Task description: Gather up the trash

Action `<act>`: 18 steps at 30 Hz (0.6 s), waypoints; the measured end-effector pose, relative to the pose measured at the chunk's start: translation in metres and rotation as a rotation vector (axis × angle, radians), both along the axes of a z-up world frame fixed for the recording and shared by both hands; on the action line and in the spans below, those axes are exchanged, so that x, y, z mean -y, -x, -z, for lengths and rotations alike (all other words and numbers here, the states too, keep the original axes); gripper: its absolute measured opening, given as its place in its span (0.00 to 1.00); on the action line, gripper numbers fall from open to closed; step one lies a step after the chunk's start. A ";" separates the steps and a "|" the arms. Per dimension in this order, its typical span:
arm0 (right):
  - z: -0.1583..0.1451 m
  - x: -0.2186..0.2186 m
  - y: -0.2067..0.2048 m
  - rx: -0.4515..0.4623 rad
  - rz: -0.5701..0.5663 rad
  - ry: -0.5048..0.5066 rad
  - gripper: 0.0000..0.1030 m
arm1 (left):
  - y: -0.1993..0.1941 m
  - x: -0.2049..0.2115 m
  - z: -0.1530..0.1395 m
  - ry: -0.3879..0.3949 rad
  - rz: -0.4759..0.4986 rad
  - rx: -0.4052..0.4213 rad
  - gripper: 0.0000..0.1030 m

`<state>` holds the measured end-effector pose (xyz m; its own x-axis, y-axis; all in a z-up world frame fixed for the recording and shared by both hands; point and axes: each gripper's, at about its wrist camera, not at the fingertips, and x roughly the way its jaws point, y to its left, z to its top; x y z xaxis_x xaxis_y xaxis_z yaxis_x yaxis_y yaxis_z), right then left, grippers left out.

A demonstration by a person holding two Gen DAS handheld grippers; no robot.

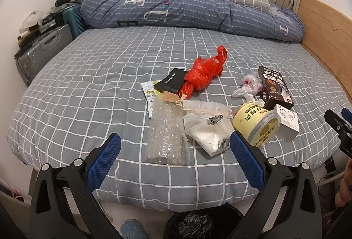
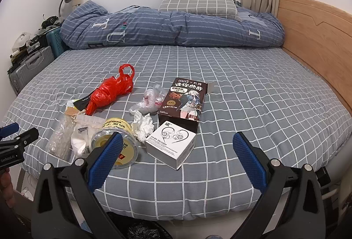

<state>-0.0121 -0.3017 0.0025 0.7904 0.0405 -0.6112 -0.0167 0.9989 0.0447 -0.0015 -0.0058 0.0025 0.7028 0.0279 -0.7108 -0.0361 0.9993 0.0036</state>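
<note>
Trash lies scattered on the grey checked bed: a red plastic bag, a black pouch, a bubble-wrap sleeve, a white paper packet, a yellow yogurt tub, a white earphone box, a brown snack box, crumpled tissue and a clear wrapper. My left gripper is open, hovering before the bubble wrap at the bed's near edge. My right gripper is open too, just short of the earphone box. Neither holds anything.
A bin with a black liner stands below the bed's front edge. A rolled blue duvet and pillow lie at the far side. Suitcases stand left of the bed; a wooden headboard runs along the right.
</note>
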 end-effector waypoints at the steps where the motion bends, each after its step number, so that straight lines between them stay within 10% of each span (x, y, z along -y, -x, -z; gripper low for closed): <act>1: 0.000 0.001 0.000 0.000 0.001 -0.002 0.93 | 0.000 0.001 -0.001 0.001 0.002 0.000 0.94; 18: 0.001 0.003 -0.001 0.000 0.003 -0.002 0.93 | 0.001 0.003 -0.002 -0.001 0.005 0.005 0.94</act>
<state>-0.0107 -0.3048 0.0019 0.7908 0.0393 -0.6108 -0.0133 0.9988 0.0470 -0.0022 -0.0084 0.0045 0.7066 0.0250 -0.7072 -0.0314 0.9995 0.0040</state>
